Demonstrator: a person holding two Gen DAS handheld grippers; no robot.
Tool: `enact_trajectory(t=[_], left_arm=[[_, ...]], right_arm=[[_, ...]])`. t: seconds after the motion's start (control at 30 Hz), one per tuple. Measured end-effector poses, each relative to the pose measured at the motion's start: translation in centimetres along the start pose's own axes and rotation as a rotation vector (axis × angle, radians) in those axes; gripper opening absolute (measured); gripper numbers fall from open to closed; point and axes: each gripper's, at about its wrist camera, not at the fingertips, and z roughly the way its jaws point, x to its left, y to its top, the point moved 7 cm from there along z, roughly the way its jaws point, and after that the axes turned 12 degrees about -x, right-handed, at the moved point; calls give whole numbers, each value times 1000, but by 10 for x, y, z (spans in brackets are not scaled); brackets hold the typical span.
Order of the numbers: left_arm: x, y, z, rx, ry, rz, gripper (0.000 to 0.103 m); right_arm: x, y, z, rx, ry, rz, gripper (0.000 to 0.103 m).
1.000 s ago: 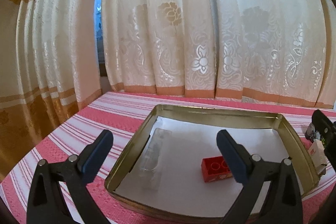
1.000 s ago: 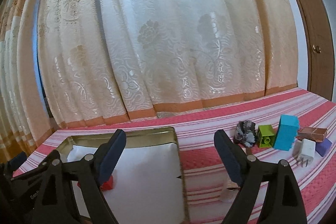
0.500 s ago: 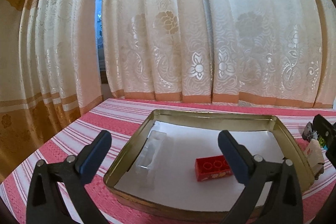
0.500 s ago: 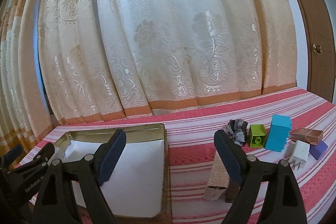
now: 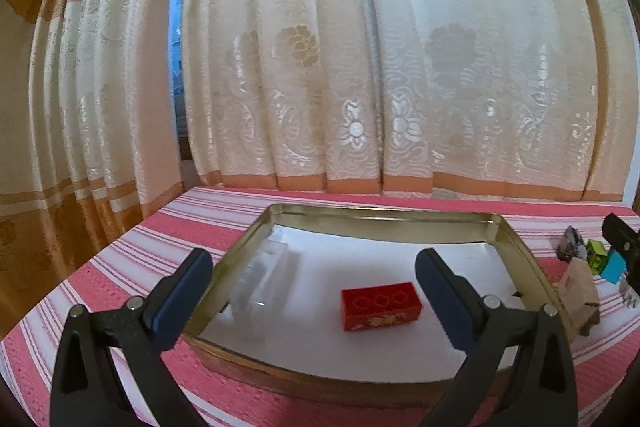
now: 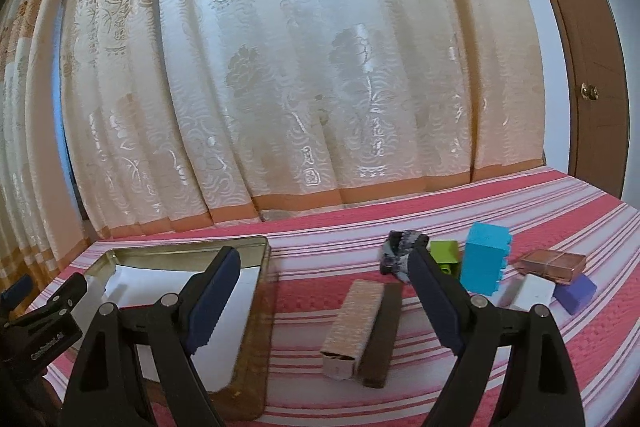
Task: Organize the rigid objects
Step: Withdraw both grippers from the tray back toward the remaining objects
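A: Which objects lie inside the shallow gold-coloured metal tray (image 5: 384, 223)?

B: A red plastic building brick (image 5: 381, 305) with three rings on its top face rests on the white lining, right of centre. A clear plastic case (image 5: 262, 277) lies along the tray's left wall.

A: State of the left gripper (image 5: 314, 301)?

B: Its jaws stand wide apart with nothing between the blue pads; it hovers over the tray's near edge.

A: And the right gripper (image 6: 324, 301)?

B: Also spread wide and empty. It hangs above the pink-and-white striped cloth (image 6: 320, 251), just right of the tray. Between its fingers, on the cloth, lies a long tan cardboard box (image 6: 352, 327) with a dark brown strip (image 6: 382, 335) touching its right side.

A: What remains outside the tray?

B: To the right, clustered together: a dark grey lump (image 6: 400, 253), a lime-green block (image 6: 444, 255), an upright turquoise block (image 6: 486, 263), a copper-coloured flat case (image 6: 552, 265), a white block (image 6: 532, 293) and a purple block (image 6: 578, 293). Cream patterned curtains (image 6: 300, 67) hang behind the table.
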Motion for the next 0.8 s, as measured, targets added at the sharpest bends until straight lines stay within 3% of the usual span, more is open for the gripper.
enact_trajectory(t=[0.27,0.8], left_arm=[[-20,2,-11,-19,-21,37,103],[-61,3,-27,-30,-88,18,103]], right_arm=[[-15,3,-6,-6,2,-27,88],[-63,9,-14,-7,-25,-29,88]])
